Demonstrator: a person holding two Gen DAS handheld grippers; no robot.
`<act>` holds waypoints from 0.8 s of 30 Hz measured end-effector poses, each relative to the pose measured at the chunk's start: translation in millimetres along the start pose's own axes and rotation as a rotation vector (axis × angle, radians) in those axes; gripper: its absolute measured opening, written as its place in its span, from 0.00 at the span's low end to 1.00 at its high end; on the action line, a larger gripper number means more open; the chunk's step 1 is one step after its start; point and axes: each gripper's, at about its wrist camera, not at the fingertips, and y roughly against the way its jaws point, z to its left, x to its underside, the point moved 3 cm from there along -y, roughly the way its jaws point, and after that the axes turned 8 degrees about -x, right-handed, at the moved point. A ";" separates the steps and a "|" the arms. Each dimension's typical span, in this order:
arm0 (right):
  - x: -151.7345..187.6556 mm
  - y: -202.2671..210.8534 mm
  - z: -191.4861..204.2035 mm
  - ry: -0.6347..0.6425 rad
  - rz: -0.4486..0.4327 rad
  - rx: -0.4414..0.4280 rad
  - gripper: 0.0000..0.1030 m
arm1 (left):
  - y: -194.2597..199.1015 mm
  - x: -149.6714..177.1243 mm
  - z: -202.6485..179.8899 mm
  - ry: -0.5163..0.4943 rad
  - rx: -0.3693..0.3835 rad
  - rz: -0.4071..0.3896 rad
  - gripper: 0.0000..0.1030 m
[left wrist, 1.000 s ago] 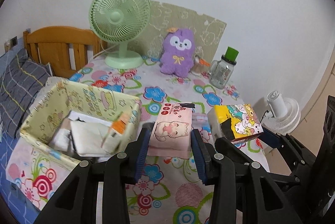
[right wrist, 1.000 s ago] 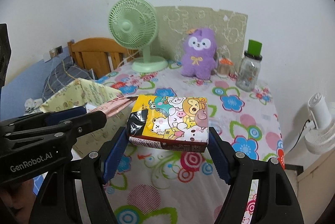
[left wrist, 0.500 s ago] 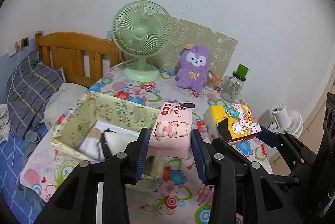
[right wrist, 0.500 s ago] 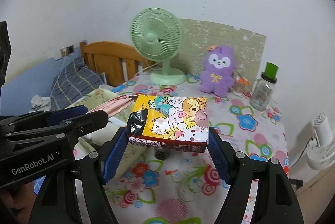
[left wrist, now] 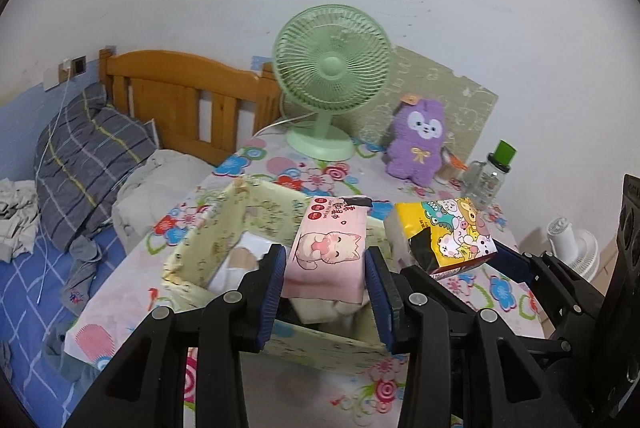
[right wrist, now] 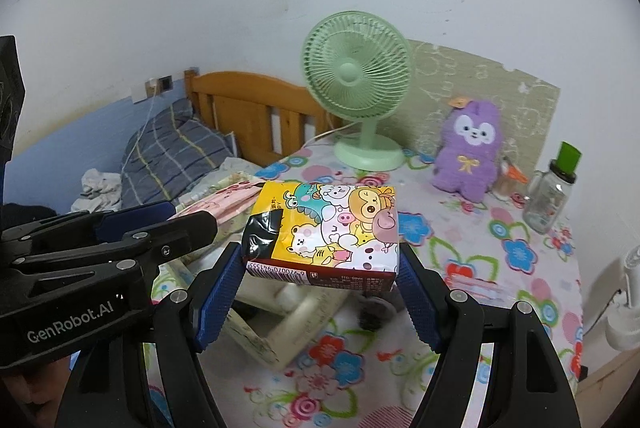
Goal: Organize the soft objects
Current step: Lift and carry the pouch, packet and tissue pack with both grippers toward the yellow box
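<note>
The left gripper point(left wrist: 326, 282) is clamped on the pink tissue pack point(left wrist: 328, 252) above the yellow box point(left wrist: 208, 256). To its right, the right gripper point(right wrist: 320, 290) clamps the cartoon tissue pack point(right wrist: 326, 230).

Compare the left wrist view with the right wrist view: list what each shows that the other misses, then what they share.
Left wrist only: the cat print on the pink tissue pack held by the left gripper, and white items inside the yellow box.

Right wrist only: the barcode end of the cartoon tissue pack in the right gripper.

Both: both packs, the green fan, purple plush and green-capped bottle.
</note>
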 end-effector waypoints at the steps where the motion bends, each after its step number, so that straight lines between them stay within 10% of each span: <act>1: -0.9 -4.7 2.6 0.003 0.004 -0.007 0.75 | -2.0 -0.2 3.3 0.003 -0.005 0.003 0.40; 24: 5.1 -77.2 5.2 -0.015 0.120 -0.054 0.75 | -54.7 4.5 45.5 0.050 -0.074 0.091 0.40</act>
